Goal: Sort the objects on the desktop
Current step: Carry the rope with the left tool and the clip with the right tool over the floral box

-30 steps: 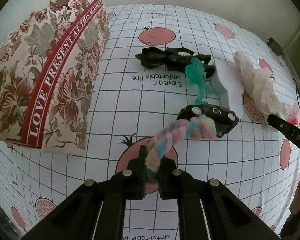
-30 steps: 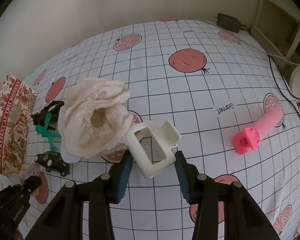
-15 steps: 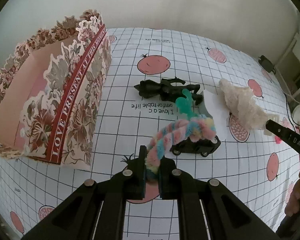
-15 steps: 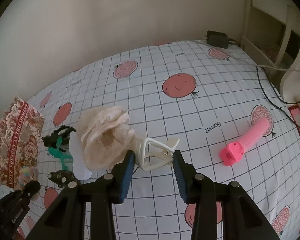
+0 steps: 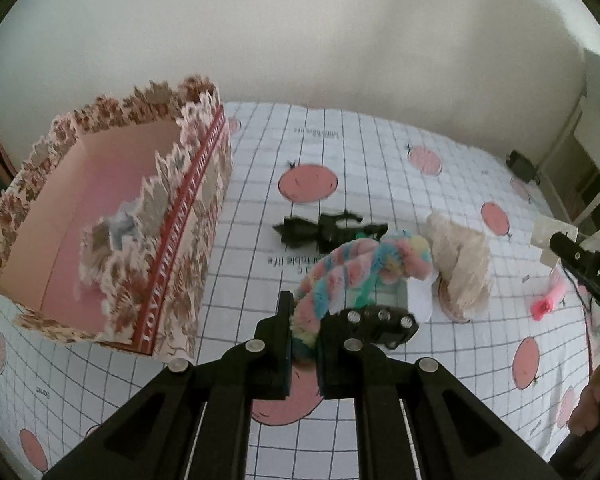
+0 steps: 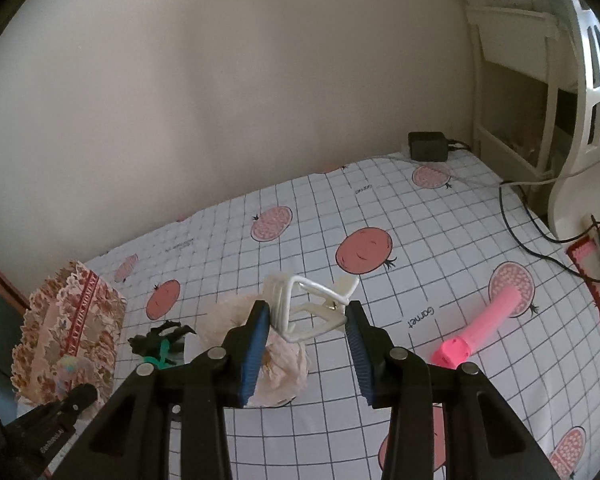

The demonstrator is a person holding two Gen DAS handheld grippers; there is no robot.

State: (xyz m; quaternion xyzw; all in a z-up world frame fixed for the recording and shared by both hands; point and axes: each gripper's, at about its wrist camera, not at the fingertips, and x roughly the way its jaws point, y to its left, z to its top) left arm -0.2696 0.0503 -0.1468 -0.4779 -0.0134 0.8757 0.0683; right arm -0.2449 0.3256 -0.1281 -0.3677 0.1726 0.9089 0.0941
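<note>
Your left tool (image 5: 303, 334) is clenched on one end of a pastel twisted plush scrunchie (image 5: 356, 268), lifted clear of the surface (image 5: 380, 168). Your right tool (image 6: 307, 326) grasps a cream plastic hair claw clip (image 6: 312, 308), also raised. Near the left edge stands the open floral gift box (image 5: 148, 240). Toward the middle lie a cream lace scrunchie (image 5: 460, 268), a black toy car (image 5: 388, 322) and a black bow (image 5: 328, 230). A pink tube-shaped object (image 6: 484, 330) lies toward the right edge.
</note>
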